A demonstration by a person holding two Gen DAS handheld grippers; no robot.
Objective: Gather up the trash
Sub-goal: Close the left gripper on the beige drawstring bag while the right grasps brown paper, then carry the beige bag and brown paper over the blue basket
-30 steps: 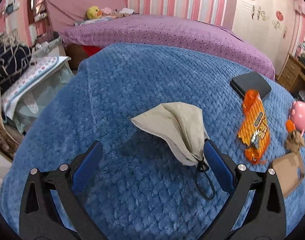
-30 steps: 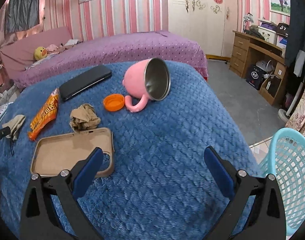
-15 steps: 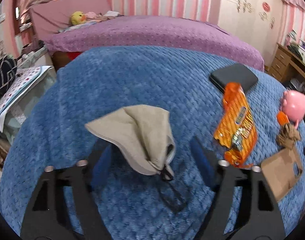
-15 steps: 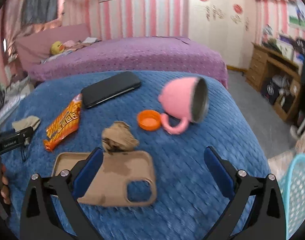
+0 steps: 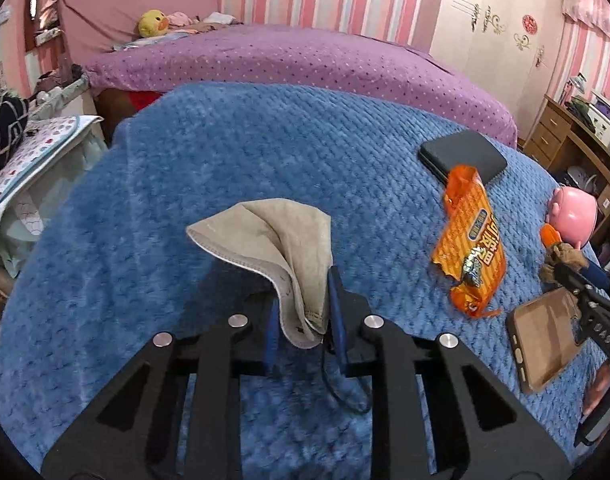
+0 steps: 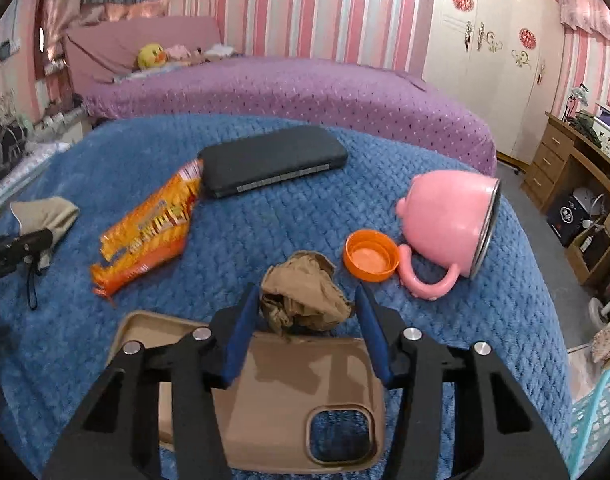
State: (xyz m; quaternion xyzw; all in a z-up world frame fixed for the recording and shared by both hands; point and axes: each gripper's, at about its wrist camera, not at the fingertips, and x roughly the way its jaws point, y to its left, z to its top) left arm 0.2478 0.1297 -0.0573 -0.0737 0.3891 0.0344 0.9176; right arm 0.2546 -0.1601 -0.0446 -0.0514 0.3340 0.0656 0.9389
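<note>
On the blue blanket (image 5: 209,168) lie seven loose things, one of each, taken from the left. One beige face mask (image 5: 281,240) sits at about nine o'clock of the spread; the left hand-held gripper (image 5: 301,320) is clenched on its lower corner, both blue pads pressing the cloth, and the mask's black ear loop (image 5: 345,392) dangles beneath onto the blanket. In the right wrist view that same mask (image 6: 45,214) shows at the far left edge.

Next comes one orange snack wrapper (image 6: 153,236), lying flat, its top end tucked just under one black phone (image 6: 273,162), which lies at twelve o'clock. At six o'clock rests one tan phone case (image 6: 289,392), open side up, with its camera cut-out towards the camera. At the case's far edge sits one crumpled brown paper wad (image 6: 305,294). The right hand-held gripper (image 6: 305,320) straddles this wad with its jaws closing; its left pad is at the paper's edge, the right pad a little clear of it, so the wad is between them but not yet pinched.

At about two o'clock of the wad lies one orange bottle cap (image 6: 371,254), open side up, touching the handle of one pink mug (image 6: 451,224), which lies on its side with its steel mouth facing right. One light blue basket (image 6: 597,412) shows at the lower right corner, beyond the blanket's edge.
</note>
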